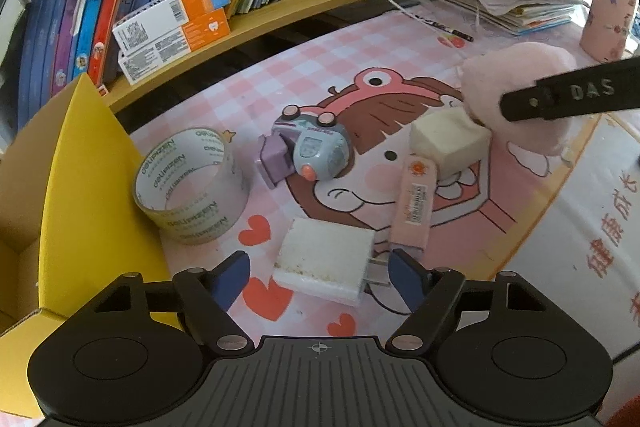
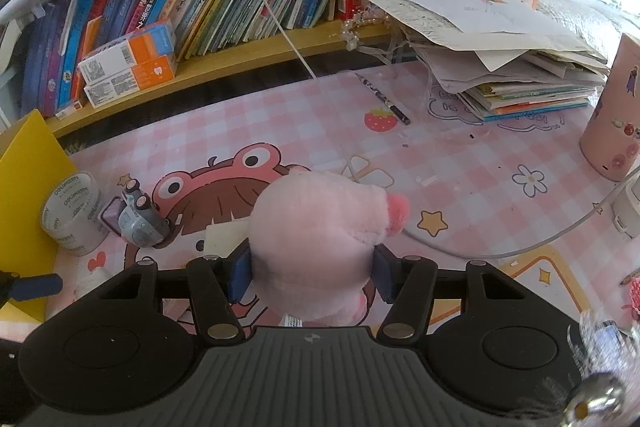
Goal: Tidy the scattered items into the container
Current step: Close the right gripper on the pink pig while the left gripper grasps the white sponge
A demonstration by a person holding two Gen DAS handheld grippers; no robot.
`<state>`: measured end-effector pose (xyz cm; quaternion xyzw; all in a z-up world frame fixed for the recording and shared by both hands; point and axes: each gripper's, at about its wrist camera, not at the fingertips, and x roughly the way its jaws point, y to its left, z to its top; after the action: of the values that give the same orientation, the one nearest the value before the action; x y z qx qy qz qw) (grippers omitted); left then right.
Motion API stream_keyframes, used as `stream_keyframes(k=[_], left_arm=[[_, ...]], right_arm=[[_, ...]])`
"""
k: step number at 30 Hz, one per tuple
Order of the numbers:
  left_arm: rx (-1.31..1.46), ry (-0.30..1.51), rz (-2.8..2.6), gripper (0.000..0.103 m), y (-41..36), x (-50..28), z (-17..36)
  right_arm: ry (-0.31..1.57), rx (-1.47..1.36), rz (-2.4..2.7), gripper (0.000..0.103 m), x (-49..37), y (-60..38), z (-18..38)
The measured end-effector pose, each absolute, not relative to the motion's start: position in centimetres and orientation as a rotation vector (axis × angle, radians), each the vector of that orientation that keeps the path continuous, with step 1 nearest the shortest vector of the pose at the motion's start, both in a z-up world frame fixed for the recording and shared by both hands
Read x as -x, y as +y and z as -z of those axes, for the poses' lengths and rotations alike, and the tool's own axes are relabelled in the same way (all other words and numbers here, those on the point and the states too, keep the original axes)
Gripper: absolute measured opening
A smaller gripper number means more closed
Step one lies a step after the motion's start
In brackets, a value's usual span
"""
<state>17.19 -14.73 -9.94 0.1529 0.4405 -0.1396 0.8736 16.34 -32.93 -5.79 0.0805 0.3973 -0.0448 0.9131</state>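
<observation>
One tape roll [image 1: 188,185], one toy car [image 1: 316,147], two orange boxes [image 1: 172,13], one plush [image 2: 316,239]

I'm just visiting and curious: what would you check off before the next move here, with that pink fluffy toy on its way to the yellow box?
1. Right gripper shut on the pink plush toy: ok.
2. Toy lifted off the pink checked mat: cannot tell.
3. Yellow cardboard box open: ok.
4. Room inside the box: cannot tell, its floor is hidden.
5. Left gripper open and empty, by the white square charger plug: ok.
6. Clear tape roll between toy and box: not ok, may obstruct.
</observation>
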Motion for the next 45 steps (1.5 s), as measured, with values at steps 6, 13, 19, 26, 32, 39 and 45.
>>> stream_keyframes(k=[6, 13, 19, 26, 32, 39, 45], left_arm=[[-0.277, 0.929, 0.293, 0.073, -14.4, -17.8, 10.1], [-0.223, 0.947, 0.300, 0.058, -14.2, -18.0, 10.0], [-0.207, 0.947, 0.296, 0.057, -14.0, -18.1, 9.9], [-0.177, 0.954, 0.312, 0.049, -13.8, -18.1, 10.1], [-0.156, 0.958, 0.325, 0.048, -13.5, -18.1, 10.1], [-0.158, 0.935, 0.355, 0.047, -13.7, -17.6, 9.4], [-0.153, 0.908, 0.367, 0.047, -13.6, -16.9, 8.3]], right_arm=[[0.833, -0.167, 0.094, 0.056, -16.4, -32.8, 6.0], [0.834, -0.171, 0.095, 0.056, -16.3, -32.8, 6.0], [0.837, -0.171, 0.095, 0.056, -16.1, -32.8, 6.0], [0.838, -0.170, 0.106, 0.056, -16.1, -32.8, 6.0], [0.835, -0.170, 0.106, 0.056, -15.9, -32.7, 5.8], [0.832, -0.166, 0.107, 0.056, -15.4, -32.6, 5.6], [0.810, -0.155, 0.101, 0.056, -14.6, -32.3, 4.8]])
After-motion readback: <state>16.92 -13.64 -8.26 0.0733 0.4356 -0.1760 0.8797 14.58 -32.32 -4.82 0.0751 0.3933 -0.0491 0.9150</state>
